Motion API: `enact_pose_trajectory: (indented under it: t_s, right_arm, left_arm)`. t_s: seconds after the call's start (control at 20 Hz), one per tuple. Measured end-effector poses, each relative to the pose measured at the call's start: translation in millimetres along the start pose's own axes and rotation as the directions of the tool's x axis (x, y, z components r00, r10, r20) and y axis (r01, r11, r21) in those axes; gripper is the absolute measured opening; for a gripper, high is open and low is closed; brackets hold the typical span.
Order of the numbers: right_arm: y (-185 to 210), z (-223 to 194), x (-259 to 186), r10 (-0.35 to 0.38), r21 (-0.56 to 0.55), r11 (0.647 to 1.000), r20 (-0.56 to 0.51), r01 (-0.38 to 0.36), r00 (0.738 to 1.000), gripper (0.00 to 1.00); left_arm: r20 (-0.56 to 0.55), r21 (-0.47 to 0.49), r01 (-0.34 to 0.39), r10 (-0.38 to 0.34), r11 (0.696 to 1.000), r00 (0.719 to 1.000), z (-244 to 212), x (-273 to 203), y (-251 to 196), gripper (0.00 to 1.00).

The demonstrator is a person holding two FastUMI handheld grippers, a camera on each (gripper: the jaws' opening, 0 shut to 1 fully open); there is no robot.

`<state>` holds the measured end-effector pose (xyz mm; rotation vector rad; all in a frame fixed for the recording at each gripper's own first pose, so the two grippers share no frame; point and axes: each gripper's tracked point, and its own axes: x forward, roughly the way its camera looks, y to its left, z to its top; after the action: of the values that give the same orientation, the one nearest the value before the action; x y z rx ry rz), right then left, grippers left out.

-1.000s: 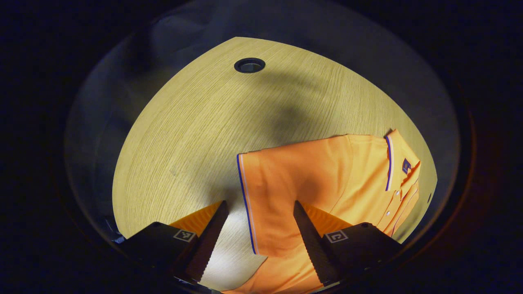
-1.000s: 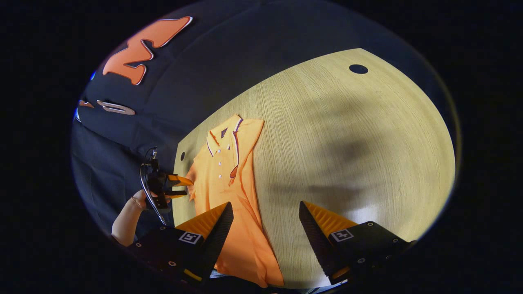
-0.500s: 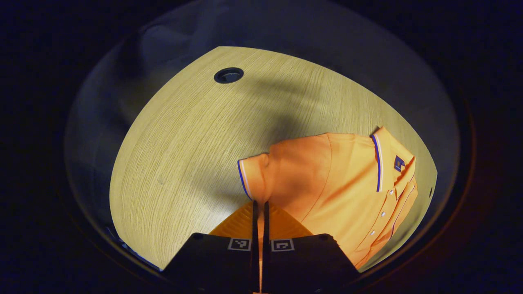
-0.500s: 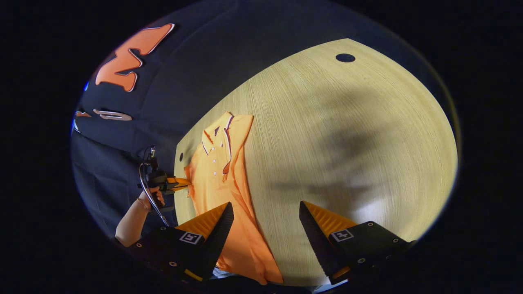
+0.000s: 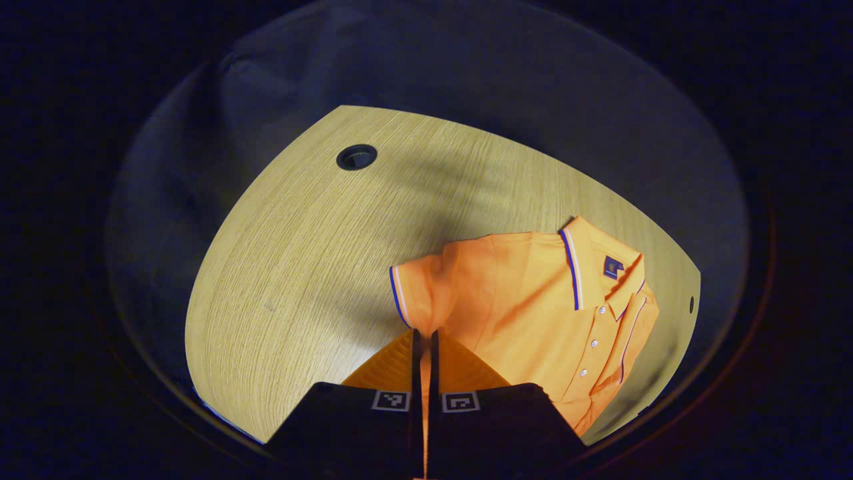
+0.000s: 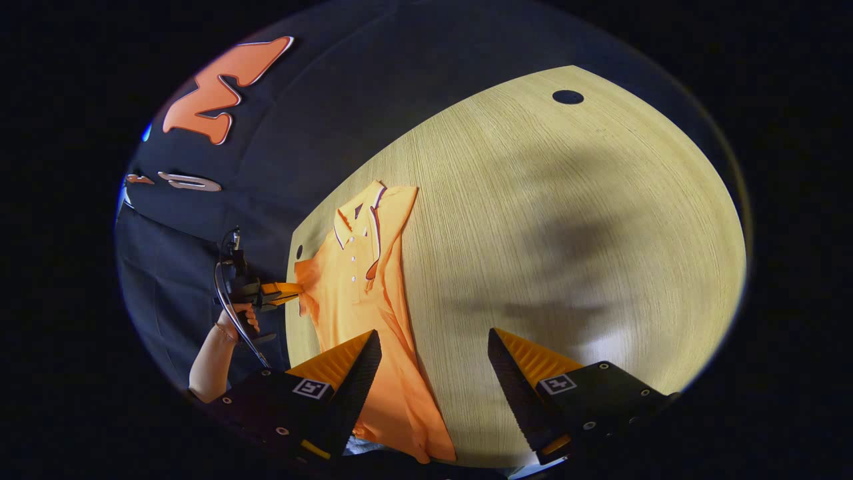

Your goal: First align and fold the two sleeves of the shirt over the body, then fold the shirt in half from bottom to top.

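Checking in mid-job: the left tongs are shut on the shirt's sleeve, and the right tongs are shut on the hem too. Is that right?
Not quite. The left tongs are indeed shut on the sleeve of the orange shirt, but the right tongs are open, gripping nothing, with bare table between the fingers. The right gripper view shows this.

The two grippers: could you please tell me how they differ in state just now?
The left gripper is closed, pinching the orange polo shirt's sleeve and lifting it; the right gripper is open, holding nothing, above the wooden table. Both point toward the shirt.
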<state>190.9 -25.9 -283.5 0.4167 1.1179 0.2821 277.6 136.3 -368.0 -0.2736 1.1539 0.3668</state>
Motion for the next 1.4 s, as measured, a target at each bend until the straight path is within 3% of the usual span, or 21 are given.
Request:
enact_pose_trajectory:
  t_s: [0.25,0.4,0.45,0.5,0.65,0.7,0.85,1.0,1.15,1.4]
  right_arm:
    - [5,-4,-5,0.013,-0.014,1.000,0.004,-0.013,1.000,0.98]
    - [10,-8,-8,0.010,-0.033,0.999,0.004,-0.010,1.000,0.98]
    - [11,-10,-9,0.008,-0.039,0.999,0.003,-0.007,1.000,0.98]
    - [12,-12,-10,0.002,-0.045,0.999,0.005,-0.002,1.000,0.98]
    - [12,-18,-15,-0.019,-0.066,0.998,0.012,0.019,1.000,0.99]
    - [12,-20,-16,-0.026,-0.070,0.997,0.015,0.027,1.000,0.98]
    - [14,-27,-18,-0.050,-0.085,0.995,0.025,0.052,0.998,0.98]
    - [19,-37,-24,-0.077,-0.111,0.991,0.042,0.081,0.996,0.98]
    - [31,-49,-24,-0.106,-0.136,0.984,0.056,0.113,0.993,0.99]
    - [47,-79,-21,-0.159,-0.207,0.964,0.056,0.167,0.986,0.98]
  left_arm:
    - [-0.032,0.063,0.127,-0.126,0.990,0.992,-21,-24,-73,0.03]
    - [-0.080,0.099,0.215,-0.207,0.972,0.975,-43,-36,-120,0.03]
    - [-0.096,0.115,0.253,-0.243,0.961,0.965,-51,-38,-138,0.07]
    - [-0.103,0.123,0.279,-0.267,0.952,0.958,-54,-41,-150,0.14]
    - [-0.124,0.134,0.336,-0.320,0.932,0.939,-73,-49,-172,0.87]
    - [-0.130,0.132,0.341,-0.324,0.931,0.937,-79,-52,-173,0.92]
    - [-0.113,0.113,0.346,-0.334,0.932,0.936,-90,-65,-164,0.98]
    - [-0.084,0.115,0.365,-0.357,0.924,0.930,-99,-88,-148,0.99]
    - [-0.030,0.149,0.333,-0.333,0.931,0.943,-108,-105,-120,0.99]
    - [0.008,0.143,0.356,-0.361,0.923,0.933,-137,-141,-83,0.99]
